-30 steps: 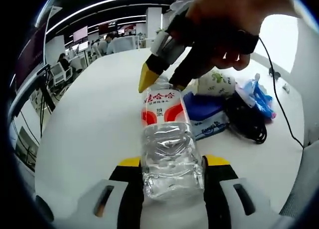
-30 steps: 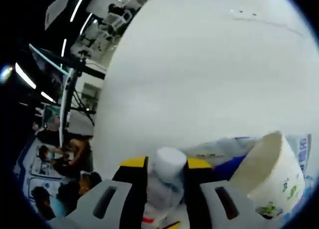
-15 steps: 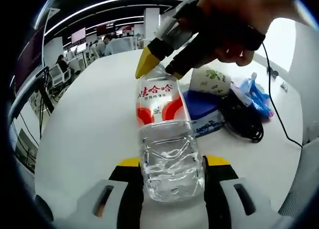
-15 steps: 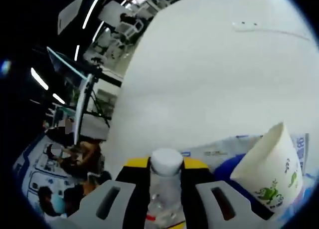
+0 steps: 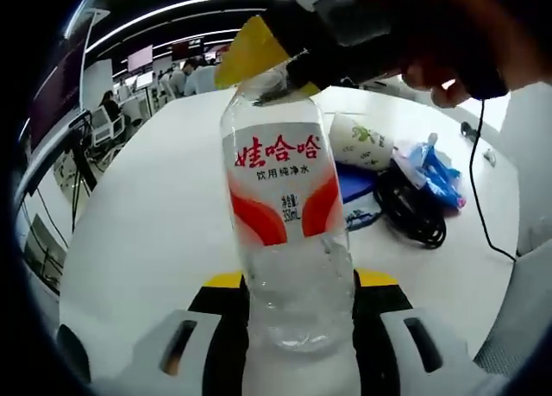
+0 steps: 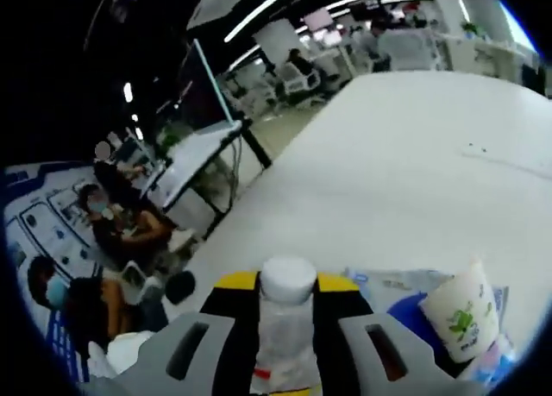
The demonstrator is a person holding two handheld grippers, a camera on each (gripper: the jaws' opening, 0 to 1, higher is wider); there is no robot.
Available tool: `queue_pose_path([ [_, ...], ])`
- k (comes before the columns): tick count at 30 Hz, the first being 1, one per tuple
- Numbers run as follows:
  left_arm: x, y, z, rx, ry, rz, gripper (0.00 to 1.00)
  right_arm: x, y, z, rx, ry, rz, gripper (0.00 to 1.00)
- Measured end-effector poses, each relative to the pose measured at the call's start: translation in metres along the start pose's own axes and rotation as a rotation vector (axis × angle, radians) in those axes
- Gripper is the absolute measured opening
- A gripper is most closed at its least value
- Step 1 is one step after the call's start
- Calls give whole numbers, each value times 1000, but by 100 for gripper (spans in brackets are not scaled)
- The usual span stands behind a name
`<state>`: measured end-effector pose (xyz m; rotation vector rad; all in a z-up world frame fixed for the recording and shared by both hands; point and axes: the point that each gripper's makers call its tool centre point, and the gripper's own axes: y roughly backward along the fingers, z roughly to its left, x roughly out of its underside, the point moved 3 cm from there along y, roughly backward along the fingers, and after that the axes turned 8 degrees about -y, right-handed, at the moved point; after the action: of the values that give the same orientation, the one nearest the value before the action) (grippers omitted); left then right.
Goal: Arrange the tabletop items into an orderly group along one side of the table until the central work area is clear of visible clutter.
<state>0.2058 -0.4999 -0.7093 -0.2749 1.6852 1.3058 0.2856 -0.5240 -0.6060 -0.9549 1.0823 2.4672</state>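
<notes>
A clear water bottle [image 5: 289,215] with a red and white label stands nearly upright over the white table [image 5: 155,198]. My left gripper [image 5: 300,279] is shut on its lower body, a yellow-tipped jaw on each side. My right gripper [image 5: 267,59], held by a hand [image 5: 448,34], comes in from the top and clamps the bottle's neck. In the right gripper view the white cap [image 6: 287,279] sits between the jaws of the right gripper [image 6: 289,282], which is shut on the neck just below it.
To the right of the bottle lie a paper cup [image 5: 362,141] on its side, a blue pack [image 5: 355,185], a coiled black cable [image 5: 414,210] and a blue plastic bag [image 5: 435,163]. The cup [image 6: 457,314] and blue pack [image 6: 405,314] lie below. People sit at desks [image 6: 121,232] beyond the table's edge.
The bottle has swung from lying flat towards upright, its neck raised by the right gripper. Both grippers kept their hold. The right gripper view now looks out level across the table.
</notes>
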Motion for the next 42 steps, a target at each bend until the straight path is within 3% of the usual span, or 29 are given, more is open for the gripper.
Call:
queue_pose_path([
  [10, 4, 13, -6, 1, 2, -3, 46, 23, 32, 32, 20, 223, -82, 19],
  [14, 8, 17, -9, 1, -3, 2, 46, 35, 42, 41, 35, 258, -95, 19],
  [17, 12, 20, -10, 1, -2, 5, 46, 44, 48, 51, 37, 335, -90, 19],
  [26, 16, 29, -14, -1, -11, 19, 45, 67, 55, 70, 32, 435, -70, 20],
  [31, 18, 36, -13, -6, -7, 27, 46, 72, 55, 72, 16, 428, -72, 21],
  [33, 18, 40, -13, -7, -7, 27, 46, 74, 56, 71, 13, 489, -72, 22],
  [38, 17, 51, -14, -5, -16, 35, 49, 75, 54, 70, -27, 347, -19, 33],
  [42, 18, 57, -15, -8, -30, 41, 50, 79, 54, 67, -34, 368, 1, 40],
])
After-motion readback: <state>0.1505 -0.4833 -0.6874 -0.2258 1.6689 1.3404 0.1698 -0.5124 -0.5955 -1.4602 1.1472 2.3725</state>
